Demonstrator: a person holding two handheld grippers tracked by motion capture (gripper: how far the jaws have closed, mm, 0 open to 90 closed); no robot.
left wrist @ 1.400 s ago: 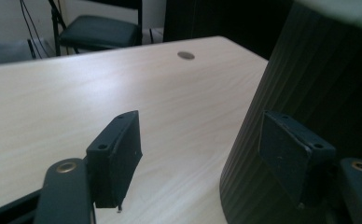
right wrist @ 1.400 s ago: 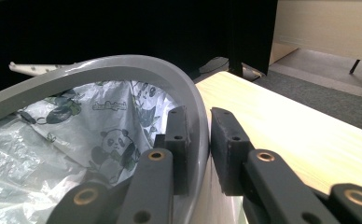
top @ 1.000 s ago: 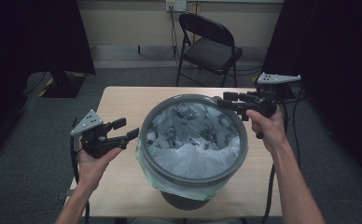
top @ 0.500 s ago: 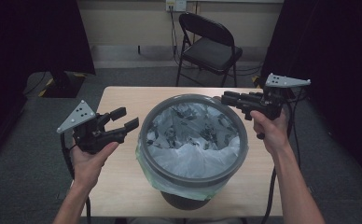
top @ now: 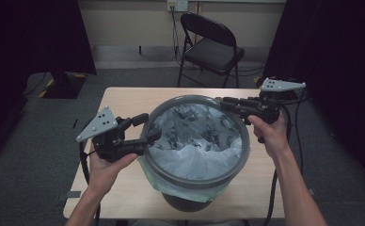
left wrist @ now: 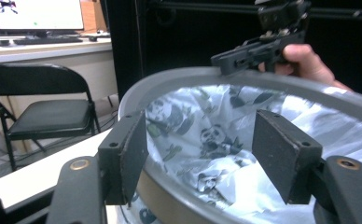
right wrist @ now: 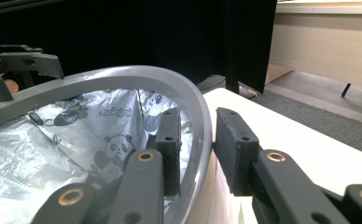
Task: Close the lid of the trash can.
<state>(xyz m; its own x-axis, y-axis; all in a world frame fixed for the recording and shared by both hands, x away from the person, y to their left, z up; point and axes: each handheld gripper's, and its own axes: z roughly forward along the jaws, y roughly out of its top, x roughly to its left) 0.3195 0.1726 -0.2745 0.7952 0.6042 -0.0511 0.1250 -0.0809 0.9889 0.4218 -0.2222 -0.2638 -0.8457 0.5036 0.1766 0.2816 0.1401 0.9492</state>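
A grey round bin (top: pixel 195 177) stands on the wooden table (top: pixel 124 100), lined with a clear panda-print bag (top: pixel 194 141). My left gripper (top: pixel 150 128) is at the bin's left rim (left wrist: pixel 179 74). It is open, one jaw outside the rim and one over the bag, and its jaws have just been opening. My right gripper (top: pixel 222 102) is at the far right rim, shut on the rim (right wrist: pixel 202 116) with one pad inside and one outside. Its jaws closed onto the rim and have just eased slightly. In the left gripper view, the right gripper (left wrist: pixel 237 57) rests on the far rim.
A black folding chair (top: pixel 211 47) stands behind the table on grey carpet. Dark curtains hang on both sides. The bag's green-tinted edge (top: pixel 180 192) folds over the bin's outside at the front. Bare tabletop lies left and right of the bin.
My left gripper has risen and moved right, from beside the bin to its left rim. The right gripper's jaws have come together on the far right rim; that hand stayed put.
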